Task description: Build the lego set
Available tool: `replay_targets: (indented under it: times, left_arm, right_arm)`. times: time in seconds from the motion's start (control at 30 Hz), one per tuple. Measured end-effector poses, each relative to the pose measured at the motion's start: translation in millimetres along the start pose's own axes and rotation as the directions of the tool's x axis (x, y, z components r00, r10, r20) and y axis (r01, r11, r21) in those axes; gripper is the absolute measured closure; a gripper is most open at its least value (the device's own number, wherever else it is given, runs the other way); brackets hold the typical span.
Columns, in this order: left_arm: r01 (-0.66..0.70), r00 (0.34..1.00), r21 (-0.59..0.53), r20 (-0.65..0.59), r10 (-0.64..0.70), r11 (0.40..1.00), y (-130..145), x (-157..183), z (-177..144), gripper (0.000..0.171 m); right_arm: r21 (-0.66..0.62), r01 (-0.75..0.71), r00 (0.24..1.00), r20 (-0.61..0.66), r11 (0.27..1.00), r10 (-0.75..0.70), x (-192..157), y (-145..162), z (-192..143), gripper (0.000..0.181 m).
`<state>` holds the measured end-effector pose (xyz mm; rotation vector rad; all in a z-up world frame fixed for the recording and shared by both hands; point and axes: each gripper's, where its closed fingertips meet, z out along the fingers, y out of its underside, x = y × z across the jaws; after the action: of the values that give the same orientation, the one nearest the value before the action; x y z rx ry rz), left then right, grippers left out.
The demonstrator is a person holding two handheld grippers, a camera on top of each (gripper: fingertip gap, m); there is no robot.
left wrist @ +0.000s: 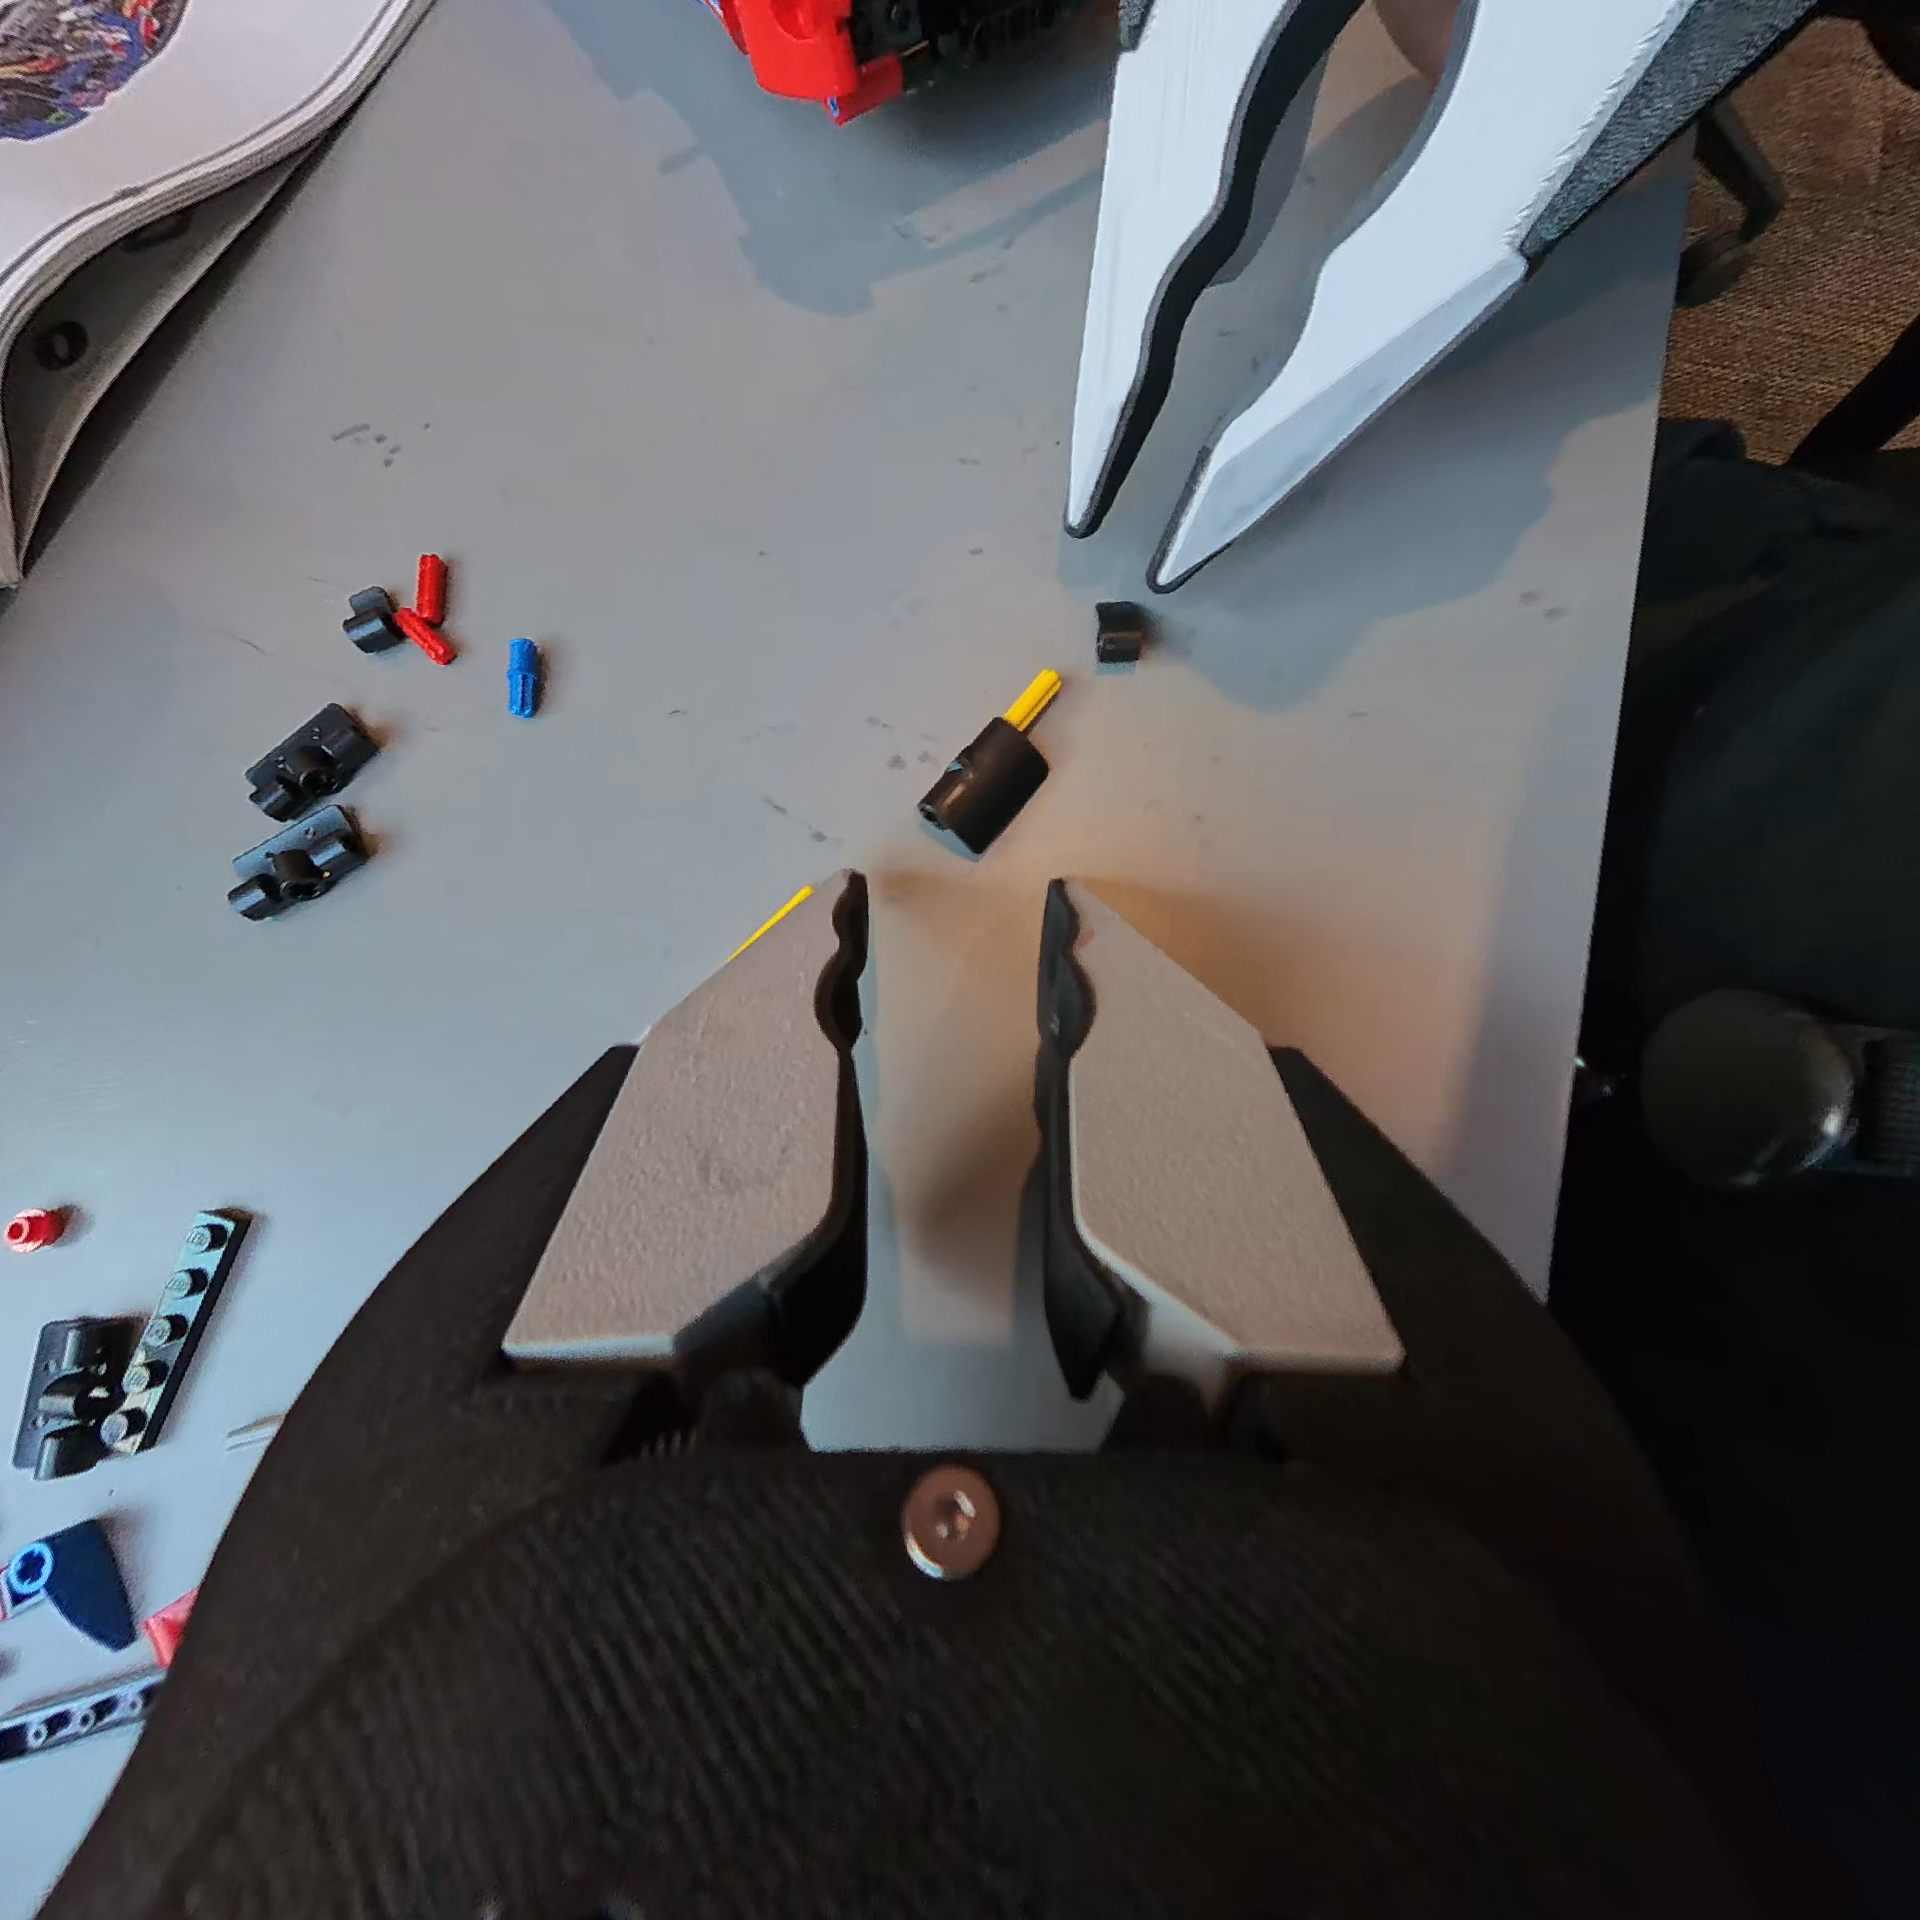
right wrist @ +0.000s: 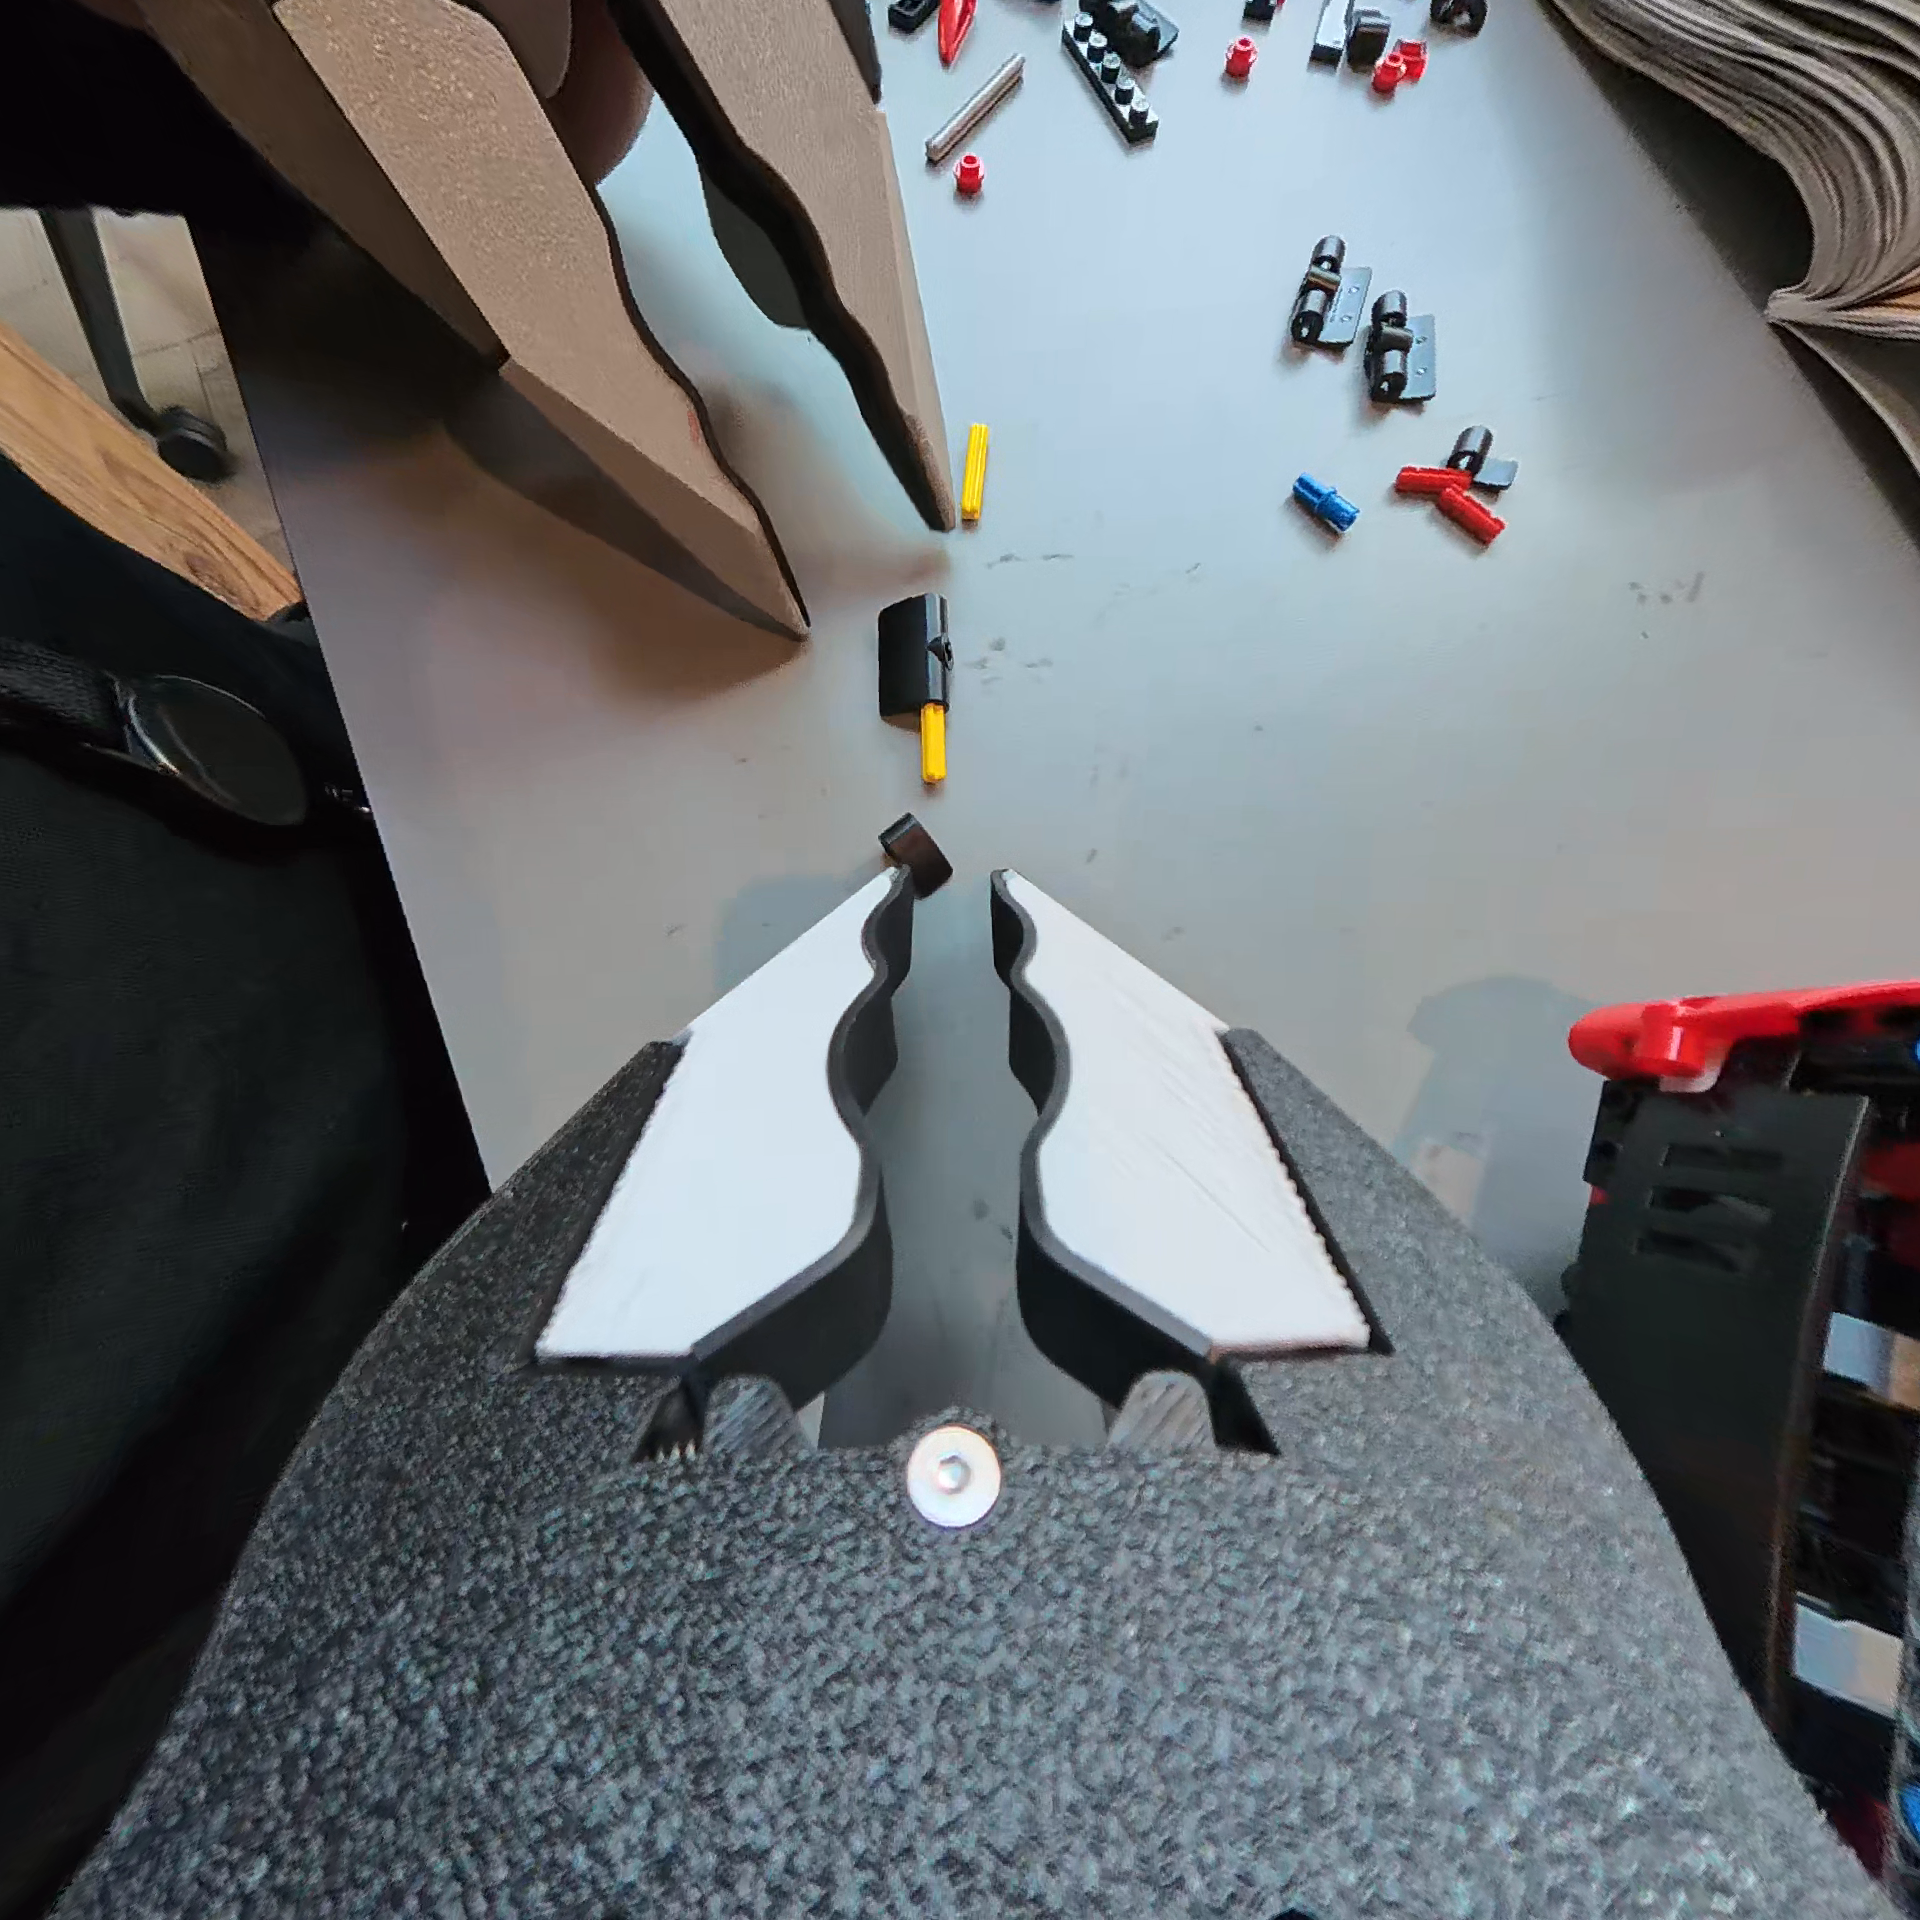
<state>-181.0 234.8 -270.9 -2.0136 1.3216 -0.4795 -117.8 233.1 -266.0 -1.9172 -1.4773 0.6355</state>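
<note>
A black connector with a yellow axle [left wrist: 987,781] stuck in it lies on the grey table [left wrist: 644,436], between the two grippers; it also shows in the right wrist view [right wrist: 914,675]. A small black piece [left wrist: 1119,630] lies just beyond it, right at my right gripper's left fingertip [right wrist: 916,854]. My left gripper [left wrist: 954,888] is open and empty, just short of the connector. My right gripper [right wrist: 948,881] is open and empty; it also shows in the left wrist view [left wrist: 1124,556]. A loose yellow axle [right wrist: 974,470] lies beside my left gripper's finger.
Loose red pins [left wrist: 428,613], a blue pin [left wrist: 523,675] and black connector plates [left wrist: 307,810] lie to the left. A part-built red and black model [right wrist: 1745,1247] stands at the right gripper's right. An instruction booklet [left wrist: 156,156] lies far left. The table edge [left wrist: 1600,831] runs close on the right. Some 7 cm of space lies between my two pairs of fingers.
</note>
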Motion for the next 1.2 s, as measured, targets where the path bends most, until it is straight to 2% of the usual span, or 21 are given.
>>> replay_targets:
  times: [0.3,0.6,0.83,0.9,0.97,1.07,1.2]
  left_arm:
    - [0.003,0.999,0.001,0.032,-0.003,1.000,-3.4,-11.5,-6.6,0.140]
    - [-0.028,0.999,-0.025,0.036,0.029,0.999,-7.5,3.3,-1.7,0.141]
    - [-0.046,0.998,-0.053,0.046,0.048,0.998,-8.4,0.9,3.0,0.140]
    - [-0.048,0.997,-0.050,0.054,0.051,0.998,-11.9,-1.4,1.8,0.140]
    - [-0.048,0.997,-0.036,0.056,0.050,0.998,-17.2,-0.4,0.7,0.141]
    - [-0.047,0.997,-0.022,0.062,0.048,0.999,-19.5,3.0,2.1,0.143]
    - [-0.064,0.993,0.022,0.101,0.061,0.998,-23.7,0.3,1.4,0.145]
  right_arm:
    - [0.011,0.023,1.000,-0.005,1.000,-0.023,-2.2,2.9,-2.0,0.166]
    - [-0.026,0.077,0.997,0.033,0.997,-0.076,-6.1,2.0,5.4,0.164]
    - [-0.024,0.204,0.977,0.063,0.979,-0.202,-5.5,-5.1,10.0,0.161]
    - [-0.035,0.221,0.970,0.112,0.975,-0.215,-10.6,-3.2,13.0,0.171]
    - [-0.038,0.190,0.974,0.130,0.981,-0.184,-11.5,-4.2,13.9,0.171]
    - [-0.025,0.172,0.982,0.078,0.985,-0.170,-6.3,-6.5,13.2,0.172]
    - [0.089,0.052,0.998,0.013,0.995,-0.054,3.7,-25.4,3.3,0.173]
